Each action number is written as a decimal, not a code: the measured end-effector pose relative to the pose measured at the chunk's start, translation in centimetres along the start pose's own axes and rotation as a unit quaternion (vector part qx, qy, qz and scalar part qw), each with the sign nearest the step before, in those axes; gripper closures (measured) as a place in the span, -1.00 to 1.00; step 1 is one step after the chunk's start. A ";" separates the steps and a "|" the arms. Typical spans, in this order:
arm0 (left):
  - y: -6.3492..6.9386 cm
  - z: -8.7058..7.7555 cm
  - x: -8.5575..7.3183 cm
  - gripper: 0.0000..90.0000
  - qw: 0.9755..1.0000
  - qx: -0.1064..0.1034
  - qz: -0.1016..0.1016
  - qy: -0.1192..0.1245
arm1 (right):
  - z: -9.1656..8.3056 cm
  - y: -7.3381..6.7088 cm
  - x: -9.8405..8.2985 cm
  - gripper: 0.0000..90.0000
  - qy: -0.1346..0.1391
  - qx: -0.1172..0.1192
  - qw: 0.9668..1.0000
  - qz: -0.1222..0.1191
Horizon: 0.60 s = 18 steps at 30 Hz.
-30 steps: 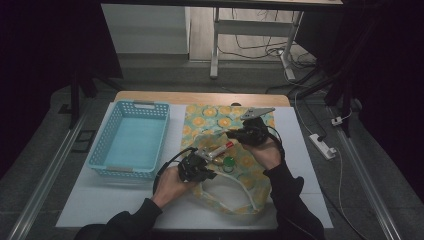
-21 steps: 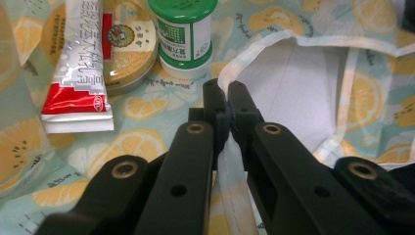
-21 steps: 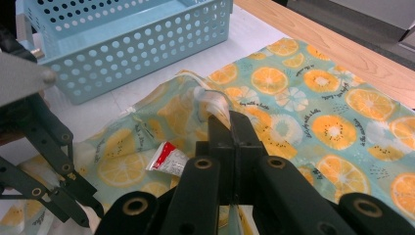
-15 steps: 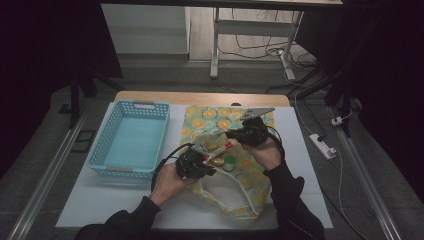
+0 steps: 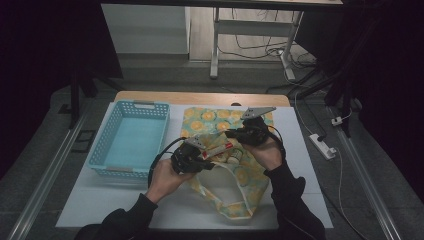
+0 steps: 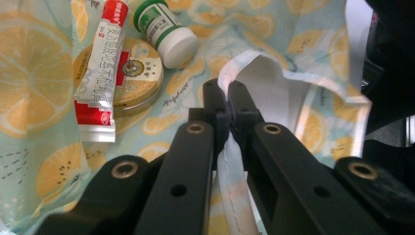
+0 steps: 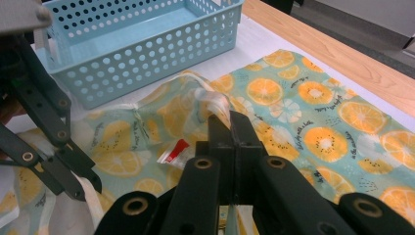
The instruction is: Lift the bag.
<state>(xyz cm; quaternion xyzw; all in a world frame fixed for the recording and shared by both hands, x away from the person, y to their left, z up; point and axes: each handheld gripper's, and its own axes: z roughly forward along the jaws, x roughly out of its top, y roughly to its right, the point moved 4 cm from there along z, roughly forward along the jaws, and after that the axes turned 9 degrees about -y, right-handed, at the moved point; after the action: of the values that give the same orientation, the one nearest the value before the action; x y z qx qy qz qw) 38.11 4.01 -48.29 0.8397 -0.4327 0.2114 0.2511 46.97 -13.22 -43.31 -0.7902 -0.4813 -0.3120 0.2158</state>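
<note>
**Left gripper lifted, bag mouth held apart**

Left gripper [image 5: 192, 159] has come up a little since the earlier frames, taking its edge of the bag with it; the right gripper [image 5: 250, 134] hasn't shifted.

We hold the fruit-print bag [image 5: 235, 192] at two points. Nearest us, its lower end lies flat on the white surface [image 5: 90, 200], between our forearms. Left jaws are closed on the bag's white-lined rim [image 6: 230, 73]: in the left gripper view the hem runs up between the two pads, which meet on it. Right jaws are also clamped tight, pinching a bunched piece of the rim [image 7: 215, 103] at the tips.

Just past the left jaws, three things lie on the fabric:
- red-and-white tube [image 6: 105, 68], lying across a round gold tin [image 6: 139, 73]
- tin is part covered by the tube
- small white bottle with green label [image 6: 166, 32], on its side, touching the tin's far edge

From the high view the tube [image 5: 217, 149] sits between the two grippers, with the bottle [image 5: 235, 157] just beside it. In the right gripper view a red corner of the tube [image 7: 176, 149] shows among the folds.

Farther out, the rest of the bag spreads flat toward the wooden strip [image 5: 200, 97] at the surface's far edge. Light-blue perforated basket [image 5: 131, 142] stands to the left of the bag, close to it; whether they touch we can't tell.
</note>
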 end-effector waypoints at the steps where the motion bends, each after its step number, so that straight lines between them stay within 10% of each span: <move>1: 0.0 -0.1 0.0 0.98 1.000 0.000 0.000 0.001 | -0.1 0.0 0.0 1.00 0.001 0.000 1.000 0.001; 18: -0.6 -3.0 1.3 0.98 0.999 -0.009 -0.012 0.035 | -1.0 -0.2 0.4 1.00 0.012 -0.001 1.000 -0.001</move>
<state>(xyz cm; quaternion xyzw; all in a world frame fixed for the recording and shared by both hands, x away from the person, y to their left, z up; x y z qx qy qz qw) 38.86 5.34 -45.33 0.8346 -0.4154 0.2335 0.2763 46.68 -13.52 -42.35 -0.7860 -0.4793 -0.3222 0.2205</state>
